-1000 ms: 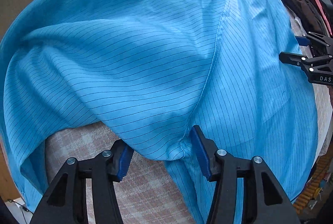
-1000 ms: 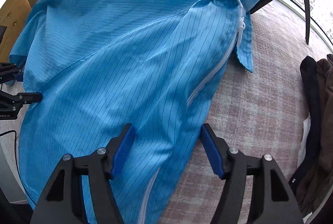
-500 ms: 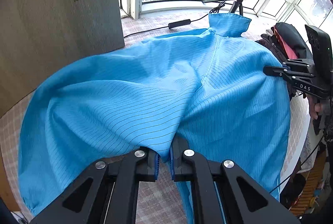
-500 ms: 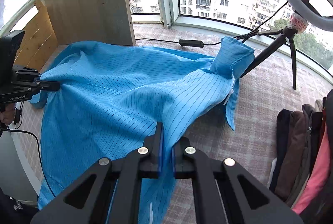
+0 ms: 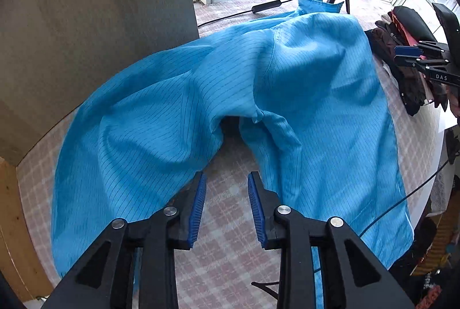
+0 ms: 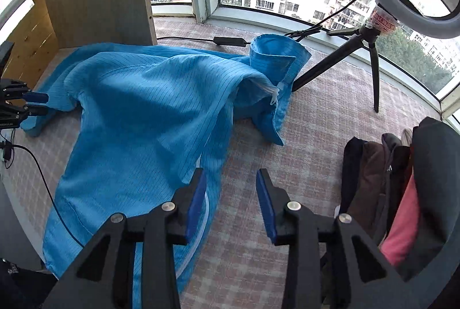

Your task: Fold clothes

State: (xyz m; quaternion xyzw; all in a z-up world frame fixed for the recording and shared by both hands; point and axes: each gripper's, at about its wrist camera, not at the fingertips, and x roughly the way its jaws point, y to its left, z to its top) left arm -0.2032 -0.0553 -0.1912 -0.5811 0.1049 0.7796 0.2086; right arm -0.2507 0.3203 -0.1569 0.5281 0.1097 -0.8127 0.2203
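A blue pin-striped zip jacket (image 5: 287, 93) lies rumpled on the checked table cover, collar (image 6: 270, 56) standing up at the far end, white zip (image 6: 274, 93) showing beside it. My left gripper (image 5: 225, 178) hangs above the armpit area; its jaws are opening with only the cover between them. My right gripper (image 6: 230, 174) hovers over the jacket's zip edge, jaws also opening and holding nothing. Each gripper shows in the other's view: the right gripper (image 5: 417, 59) at the far right, the left gripper (image 6: 26, 105) at the far left.
A pile of dark and pink clothes (image 6: 388, 179) sits on the right side of the table. A ring light on a tripod (image 6: 359, 50) stands behind the collar, its cable and switch (image 6: 230, 41) running along the window. A wooden panel (image 5: 86, 21) rises at the left.
Both grippers closed on the jacket fabric and lifted it, then let go. Now both stand open and higher, and the fabric has dropped back in looser folds.
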